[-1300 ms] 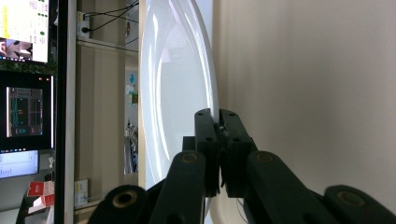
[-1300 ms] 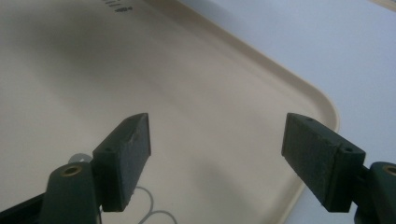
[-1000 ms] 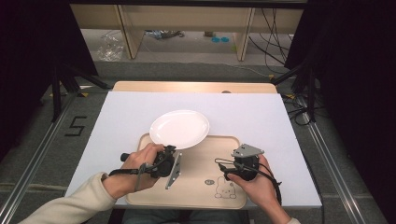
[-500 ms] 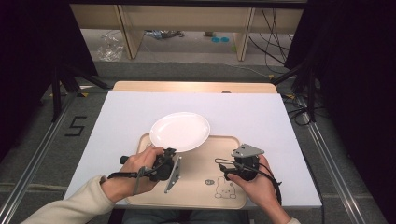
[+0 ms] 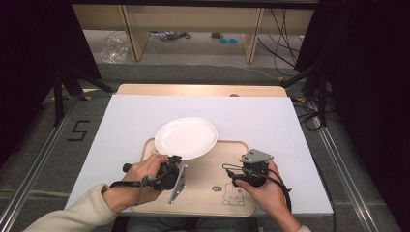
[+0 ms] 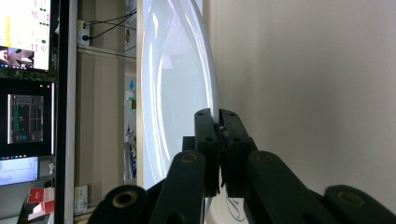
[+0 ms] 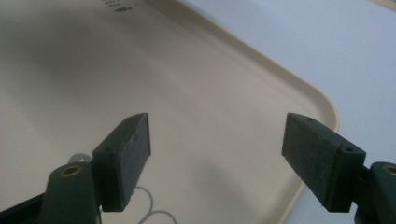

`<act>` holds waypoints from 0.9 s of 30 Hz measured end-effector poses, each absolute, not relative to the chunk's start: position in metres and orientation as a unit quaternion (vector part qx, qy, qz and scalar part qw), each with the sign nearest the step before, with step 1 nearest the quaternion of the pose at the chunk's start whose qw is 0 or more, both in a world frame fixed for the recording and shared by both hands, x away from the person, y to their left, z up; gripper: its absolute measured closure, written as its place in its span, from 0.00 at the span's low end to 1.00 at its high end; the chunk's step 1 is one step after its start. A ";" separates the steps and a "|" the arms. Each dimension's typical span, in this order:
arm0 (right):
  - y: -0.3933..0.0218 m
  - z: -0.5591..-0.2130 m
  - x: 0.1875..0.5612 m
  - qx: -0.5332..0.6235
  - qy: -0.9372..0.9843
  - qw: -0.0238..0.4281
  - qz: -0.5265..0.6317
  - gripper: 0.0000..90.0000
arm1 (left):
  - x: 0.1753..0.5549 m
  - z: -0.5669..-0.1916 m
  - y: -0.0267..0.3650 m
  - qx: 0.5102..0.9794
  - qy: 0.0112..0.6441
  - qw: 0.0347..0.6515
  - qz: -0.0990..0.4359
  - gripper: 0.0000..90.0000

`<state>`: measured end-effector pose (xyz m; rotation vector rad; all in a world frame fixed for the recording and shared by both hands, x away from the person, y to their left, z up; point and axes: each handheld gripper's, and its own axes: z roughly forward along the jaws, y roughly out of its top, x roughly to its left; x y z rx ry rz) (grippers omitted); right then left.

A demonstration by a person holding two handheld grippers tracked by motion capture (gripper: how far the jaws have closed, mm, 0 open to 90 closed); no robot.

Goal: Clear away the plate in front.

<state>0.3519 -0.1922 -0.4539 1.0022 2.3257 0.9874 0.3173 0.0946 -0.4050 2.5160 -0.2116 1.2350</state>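
Figure: plate handling over the tray, seen from above and along each tool. I have the left gripper (image 5: 175, 162) clamped on the near rim of the white plate (image 5: 186, 137); in the left gripper view its two black jaws stand pressed together with the thin rim of the plate (image 6: 175, 88) pinched between the pads, the plate's glossy face running away from the camera. From the high view the plate lies across the far-left corner of the beige tray (image 5: 241, 205), part of it over the tray and part over the white table cover (image 5: 270, 116) beyond. Whether its far edge rests on the surface or is lifted I cannot tell. My right gripper (image 5: 241, 170) sits low over the right half of the tray, near the printed rabbit (image 5: 233, 195); in the right gripper view its jaws stand wide apart with nothing between them, only the tray's floor and its rounded rim (image 7: 322, 105) ahead. I judge the step in hand to be carrying or placing the plate by its edge. The next move calls for a steady, level wrist, since a one-sided rim grip lets the plate tip or slip.
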 end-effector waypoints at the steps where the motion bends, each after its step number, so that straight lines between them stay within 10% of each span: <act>1: -0.192 -0.454 0.352 0.360 0.837 0.210 0.355 0.28 | 0.317 -0.405 0.095 0.883 -0.074 0.166 0.433 0.97; 27: -0.192 -0.454 0.352 0.361 0.836 0.211 0.355 0.28 | 0.302 -0.402 0.096 0.877 -0.083 0.180 0.438 0.97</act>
